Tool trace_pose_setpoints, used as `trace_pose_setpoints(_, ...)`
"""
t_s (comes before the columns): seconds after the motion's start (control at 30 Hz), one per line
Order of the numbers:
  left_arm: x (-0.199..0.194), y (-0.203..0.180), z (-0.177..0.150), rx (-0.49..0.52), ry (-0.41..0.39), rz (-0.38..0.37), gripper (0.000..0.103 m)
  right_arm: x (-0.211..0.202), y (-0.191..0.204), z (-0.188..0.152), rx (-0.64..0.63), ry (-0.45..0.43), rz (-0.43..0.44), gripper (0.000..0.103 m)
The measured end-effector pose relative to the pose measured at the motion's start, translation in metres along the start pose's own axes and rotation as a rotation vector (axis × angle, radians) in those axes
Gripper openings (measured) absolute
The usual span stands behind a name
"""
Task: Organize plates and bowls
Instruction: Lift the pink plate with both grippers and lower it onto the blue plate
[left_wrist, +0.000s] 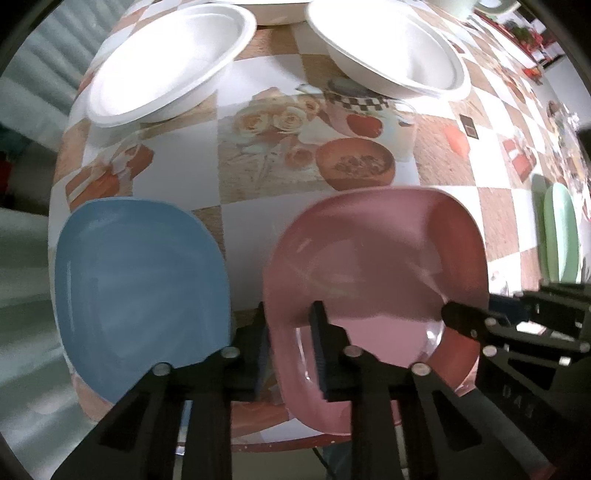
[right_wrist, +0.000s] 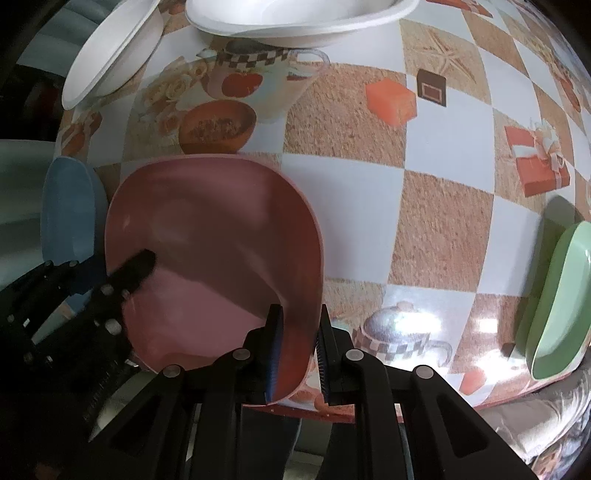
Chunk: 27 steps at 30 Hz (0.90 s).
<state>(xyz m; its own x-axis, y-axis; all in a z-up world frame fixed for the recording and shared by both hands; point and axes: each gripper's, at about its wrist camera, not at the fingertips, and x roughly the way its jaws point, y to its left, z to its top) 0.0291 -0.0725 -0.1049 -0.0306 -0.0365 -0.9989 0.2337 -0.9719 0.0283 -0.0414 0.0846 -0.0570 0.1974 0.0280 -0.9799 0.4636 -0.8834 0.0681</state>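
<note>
I can read only one marking: raised letters that look like "DAS" on the black body of the right gripper (left_wrist: 452, 314), seen from the left wrist. The middle letter is unclear to me.

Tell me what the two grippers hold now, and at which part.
Both hold the pink plate: the left gripper pinches its left rim, the right gripper its right rim, one finger inside, one outside.
</note>
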Motion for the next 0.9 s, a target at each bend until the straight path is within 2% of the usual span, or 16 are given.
trace_pose_setpoints(0.17,-0.014,0.001,-0.002,0.010,-0.017,0.006,0.018,-0.014,-0.006,-0.011,0.013,0.003,0.013,0.019)
trace_pose_setpoints(0.3,-0.042,-0.011,0.008,0.003,-0.049,0.004,0.018,-0.030,-0.013,-0.011,0.030,-0.001,0.018,0.019)
trace_pose_setpoints(0.5,-0.072,-0.017,0.004,0.007,-0.078,-0.021,0.018,-0.055,-0.011,-0.004,0.029,-0.012,0.008,0.019)
trace_pose_setpoints(0.6,-0.091,-0.005,-0.001,-0.001,-0.098,-0.022,0.018,-0.065,-0.010,0.001,0.031,-0.013,0.019,0.019)
trace_pose_setpoints(0.73,-0.100,0.018,-0.010,0.003,-0.097,-0.018,0.018,-0.081,0.011,0.008,-0.002,-0.029,0.018,0.019)
trace_pose_setpoints(0.9,-0.107,0.044,-0.017,-0.021,-0.092,-0.005,0.018,-0.072,0.035,0.012,-0.055,-0.032,0.036,0.019)
